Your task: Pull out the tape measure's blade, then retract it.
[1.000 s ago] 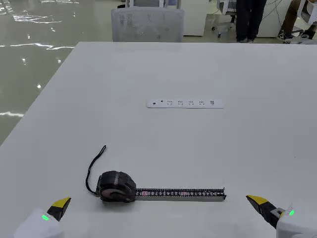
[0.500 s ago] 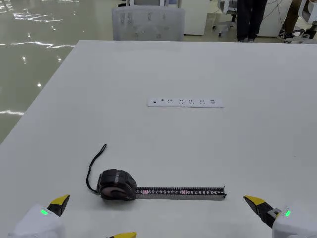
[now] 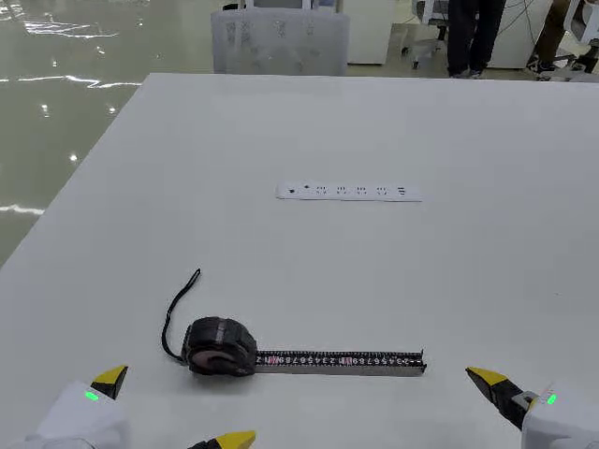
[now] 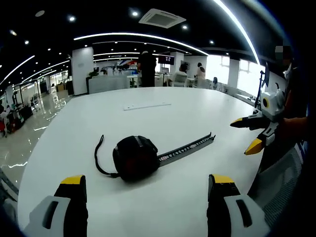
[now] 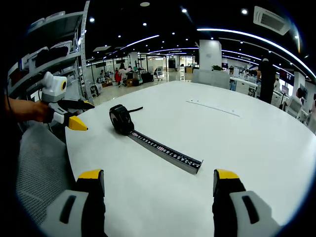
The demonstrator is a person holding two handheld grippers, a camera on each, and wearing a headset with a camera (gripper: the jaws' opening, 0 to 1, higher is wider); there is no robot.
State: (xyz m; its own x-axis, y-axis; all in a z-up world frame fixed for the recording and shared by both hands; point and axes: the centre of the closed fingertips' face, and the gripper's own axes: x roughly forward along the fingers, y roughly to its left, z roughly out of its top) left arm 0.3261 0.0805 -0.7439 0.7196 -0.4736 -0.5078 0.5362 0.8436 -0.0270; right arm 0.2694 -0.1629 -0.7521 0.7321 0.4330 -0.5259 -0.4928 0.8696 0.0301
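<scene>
The tape measure (image 3: 221, 347) lies on the near part of the white table (image 3: 393, 271), left of centre. Its dark case rests on its side, and its blade (image 3: 342, 361) already runs out flat along the table to the right, ending in the hook at the right tip. A black strap (image 3: 178, 309) curls away from the case's left side toward the far edge. Well beyond, in the middle of the table, lies a white power strip (image 3: 348, 193), which has no part in this. My left gripper (image 4: 147, 197) hangs just off the near edge, pointed at the case. Its yellow-tipped fingers (image 4: 73, 180) are spread wide and hold nothing, apart from both case and blade. My right gripper (image 5: 159, 187) waits on the right, near the hook end and clear of it, with its fingers equally wide and empty. In its view the blade stretches away from me toward the case, with my other gripper past it on the left. I judge the first half of the job done: the blade is drawn out a good length and lies there with nobody touching it, so I take it that some lock or friction is keeping it extended. I cannot make out a lock or button on the case from here. What is left is the retraction: I need to get a hold on the case, free the blade, and let it run back in.
</scene>
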